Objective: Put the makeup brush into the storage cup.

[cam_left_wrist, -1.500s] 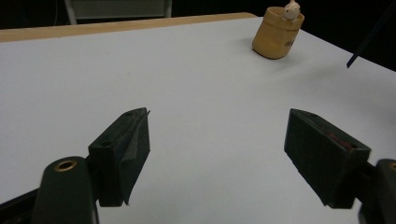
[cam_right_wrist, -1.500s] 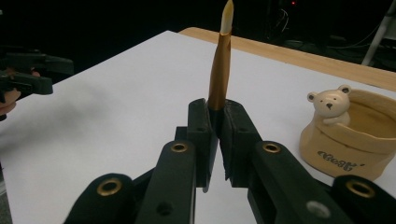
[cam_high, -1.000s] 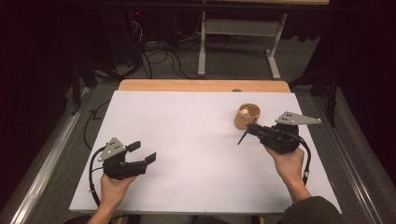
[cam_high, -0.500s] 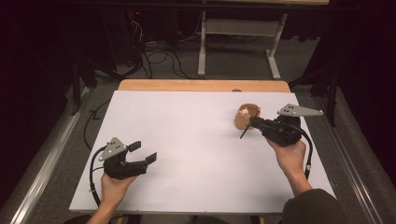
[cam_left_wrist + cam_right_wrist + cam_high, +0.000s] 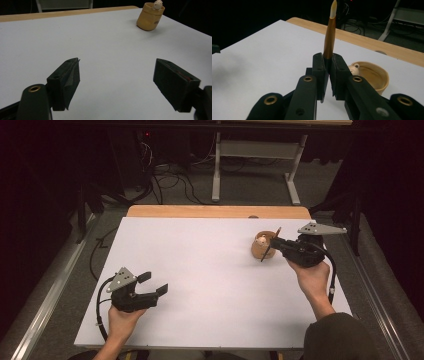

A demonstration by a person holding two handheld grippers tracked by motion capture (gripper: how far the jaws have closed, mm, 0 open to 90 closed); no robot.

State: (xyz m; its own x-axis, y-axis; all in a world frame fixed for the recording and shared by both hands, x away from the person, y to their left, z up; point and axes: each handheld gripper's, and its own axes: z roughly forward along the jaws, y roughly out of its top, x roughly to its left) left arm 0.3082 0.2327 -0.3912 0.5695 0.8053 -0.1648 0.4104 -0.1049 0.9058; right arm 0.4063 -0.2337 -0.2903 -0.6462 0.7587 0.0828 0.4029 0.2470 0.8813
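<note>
We saw the right gripper (image 5: 274,243) clenched on a brush (image 5: 330,30), just beside the cup (image 5: 261,247); left gripper (image 5: 150,284) was released, w/ nothing inside.

a lab or recording room: dark surroundings, a white-topped table (image 5: 200,270) with a wooden edge, tangled cables (image 5: 170,180) on grey carpet, a red equipment light (image 5: 146,133), a metal desk frame (image 5: 252,165) behind.
</note>
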